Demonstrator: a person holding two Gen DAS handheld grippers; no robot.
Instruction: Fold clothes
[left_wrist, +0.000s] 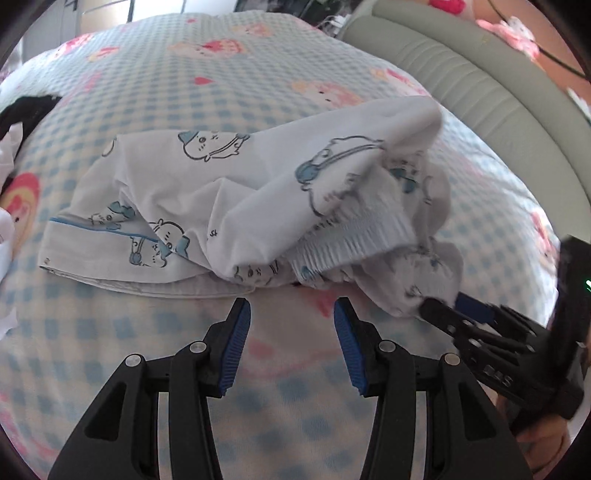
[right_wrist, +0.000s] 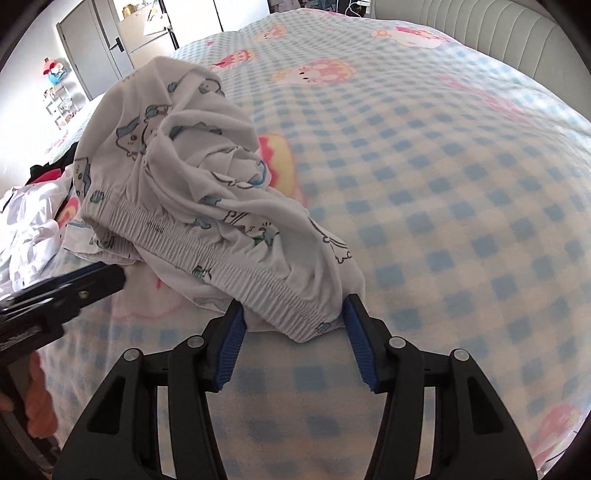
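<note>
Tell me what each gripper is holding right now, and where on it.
Left gripper: open, holding nothing. Right gripper: its fingers straddle the elastic waistband of the white printed shorts, not yet closed on it.

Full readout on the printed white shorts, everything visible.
The printed white shorts look like thin soft cotton with blue cartoon animal prints, a ribbed elastic waistband and a blue-piped hem. They lie crumpled, partly bunched up, on the blue checked blanket. The waistband end sits between the open fingers of the right tool. The left tool is open just short of them.
</note>
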